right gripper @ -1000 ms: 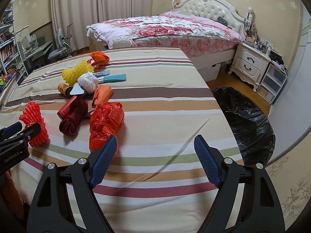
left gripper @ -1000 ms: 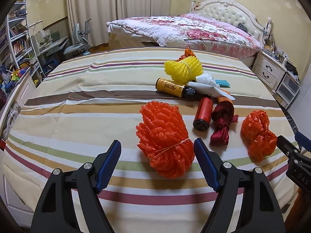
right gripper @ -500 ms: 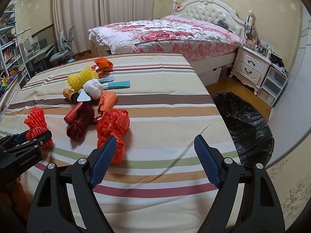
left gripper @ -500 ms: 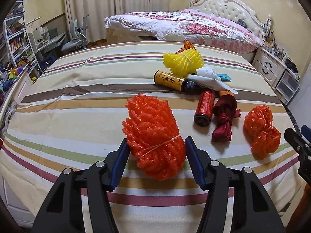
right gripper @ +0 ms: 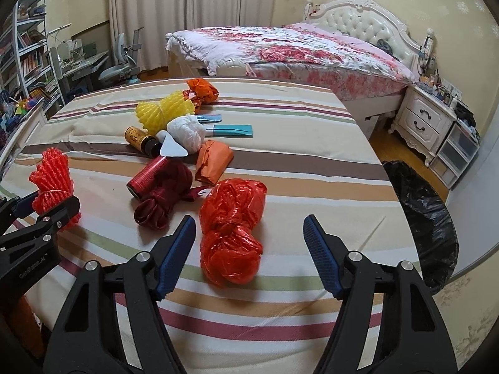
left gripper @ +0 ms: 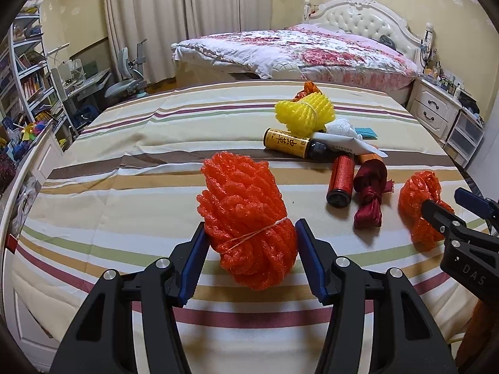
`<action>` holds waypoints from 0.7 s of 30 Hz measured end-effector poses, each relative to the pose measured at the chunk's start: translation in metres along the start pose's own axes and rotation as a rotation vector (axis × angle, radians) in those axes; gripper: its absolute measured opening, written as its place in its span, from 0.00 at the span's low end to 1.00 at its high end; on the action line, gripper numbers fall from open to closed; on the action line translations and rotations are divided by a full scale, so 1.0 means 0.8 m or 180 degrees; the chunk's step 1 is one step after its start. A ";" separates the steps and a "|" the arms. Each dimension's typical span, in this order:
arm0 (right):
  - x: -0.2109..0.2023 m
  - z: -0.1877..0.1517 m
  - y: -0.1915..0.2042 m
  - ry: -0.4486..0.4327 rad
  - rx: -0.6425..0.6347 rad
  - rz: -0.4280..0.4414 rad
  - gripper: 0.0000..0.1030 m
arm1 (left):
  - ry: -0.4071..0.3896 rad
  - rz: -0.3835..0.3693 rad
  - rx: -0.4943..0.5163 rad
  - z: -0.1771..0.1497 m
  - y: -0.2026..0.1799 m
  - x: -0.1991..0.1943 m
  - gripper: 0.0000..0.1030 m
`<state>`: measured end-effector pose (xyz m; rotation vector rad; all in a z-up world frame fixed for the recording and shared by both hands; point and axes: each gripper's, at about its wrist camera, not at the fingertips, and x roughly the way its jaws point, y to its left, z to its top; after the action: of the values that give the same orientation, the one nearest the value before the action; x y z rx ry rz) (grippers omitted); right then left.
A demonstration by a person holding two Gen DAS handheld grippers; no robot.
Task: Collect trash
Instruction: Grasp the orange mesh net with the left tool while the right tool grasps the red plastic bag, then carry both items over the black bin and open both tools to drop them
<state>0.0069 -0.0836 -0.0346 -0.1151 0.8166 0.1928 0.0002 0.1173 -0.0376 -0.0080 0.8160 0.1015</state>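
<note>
My left gripper (left gripper: 249,249) is shut on an orange foam net bundle (left gripper: 246,218), tied with a rubber band, and holds it over the striped bedspread (left gripper: 124,171). In the right wrist view the bundle (right gripper: 51,180) shows at far left. My right gripper (right gripper: 249,249) is open, its jaws on either side of a red plastic bag (right gripper: 232,233) that lies on the bedspread; the bag also shows in the left wrist view (left gripper: 419,199). Other trash lies behind: a dark red ribbon (right gripper: 162,193), a red can (right gripper: 146,176), a yellow net (right gripper: 163,112), a brown bottle (right gripper: 140,140).
A black trash bag (right gripper: 424,218) stands open on the floor right of the bed edge. White tissue (right gripper: 187,132), orange paper (right gripper: 215,162) and teal strips (right gripper: 230,129) lie mid-bed. A second bed (right gripper: 296,50) and a nightstand (right gripper: 421,121) stand behind.
My left gripper closed on the orange net bundle and lifted it a little. My right gripper moved left until its open jaws flank the red plastic bag.
</note>
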 end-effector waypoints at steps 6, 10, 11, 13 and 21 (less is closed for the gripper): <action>0.005 -0.008 -0.003 0.0121 0.0080 0.0188 0.31 | -0.0017 -0.0089 0.0033 0.001 -0.008 0.000 0.54; -0.006 -0.008 -0.012 0.0051 0.0120 0.0117 0.30 | -0.0080 -0.0189 0.0086 0.004 -0.021 -0.006 0.54; -0.008 -0.008 -0.016 0.0032 0.0129 0.0087 0.30 | -0.0101 -0.0223 0.0103 0.005 -0.026 -0.008 0.54; -0.014 -0.009 -0.027 0.0000 0.0168 0.0022 0.30 | -0.0147 -0.0287 0.0142 0.009 -0.037 -0.013 0.54; -0.047 -0.007 -0.120 -0.0175 0.0459 -0.0417 0.30 | -0.0320 -0.0645 0.0405 0.028 -0.102 -0.029 0.54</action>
<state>-0.0015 -0.1827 -0.0086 -0.0271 0.7627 0.0131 0.0088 0.0349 -0.0080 0.0342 0.7158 -0.1405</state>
